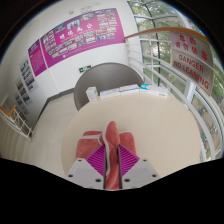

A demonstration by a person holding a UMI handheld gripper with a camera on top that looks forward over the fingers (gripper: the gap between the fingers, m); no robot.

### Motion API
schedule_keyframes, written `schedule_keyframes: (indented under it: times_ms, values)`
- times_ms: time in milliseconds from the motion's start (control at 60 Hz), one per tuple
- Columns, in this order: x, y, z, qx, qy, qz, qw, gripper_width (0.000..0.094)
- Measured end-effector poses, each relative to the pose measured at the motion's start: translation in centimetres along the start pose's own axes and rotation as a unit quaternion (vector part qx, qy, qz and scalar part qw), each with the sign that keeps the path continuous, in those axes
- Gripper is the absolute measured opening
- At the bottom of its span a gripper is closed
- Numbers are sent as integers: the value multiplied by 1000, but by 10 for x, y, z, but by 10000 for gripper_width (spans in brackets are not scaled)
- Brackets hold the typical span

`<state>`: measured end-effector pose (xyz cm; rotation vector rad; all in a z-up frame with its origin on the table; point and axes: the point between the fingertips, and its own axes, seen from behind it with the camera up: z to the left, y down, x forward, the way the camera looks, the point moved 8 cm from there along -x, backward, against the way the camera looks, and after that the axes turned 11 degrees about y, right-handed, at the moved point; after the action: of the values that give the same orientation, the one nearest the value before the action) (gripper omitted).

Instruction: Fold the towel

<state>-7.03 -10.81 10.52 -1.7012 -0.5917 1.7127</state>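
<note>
A salmon-pink towel is bunched into a narrow upright ridge that runs between my two fingers and a little beyond them. My gripper is shut on this fold, with the magenta pads pressing it from both sides. The rest of the towel seems to spread below as a pale pink sheet over the light table. I cannot see the towel's edges or corners under the fingers.
A small white box stands at the table's far edge. Beyond it are a curved grey rail, a wall with magenta posters and glass panels with a red sign to the right.
</note>
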Motion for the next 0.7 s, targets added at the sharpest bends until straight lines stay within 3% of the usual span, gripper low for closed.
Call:
schedule_keyframes:
  times_ms: [100, 200, 233, 383, 700]
  values:
    - [5, -5, -42, -16, 50, -7, 999, 415]
    - [-8, -11, -69, -22, 85, -29, 996, 801]
    - [-16, -13, -75, -22, 95, -32, 995, 872]
    - [-60, -25, -81, -34, 115, -44, 992, 857]
    - [-207, 10, -31, -45, 125, -74, 988, 854]
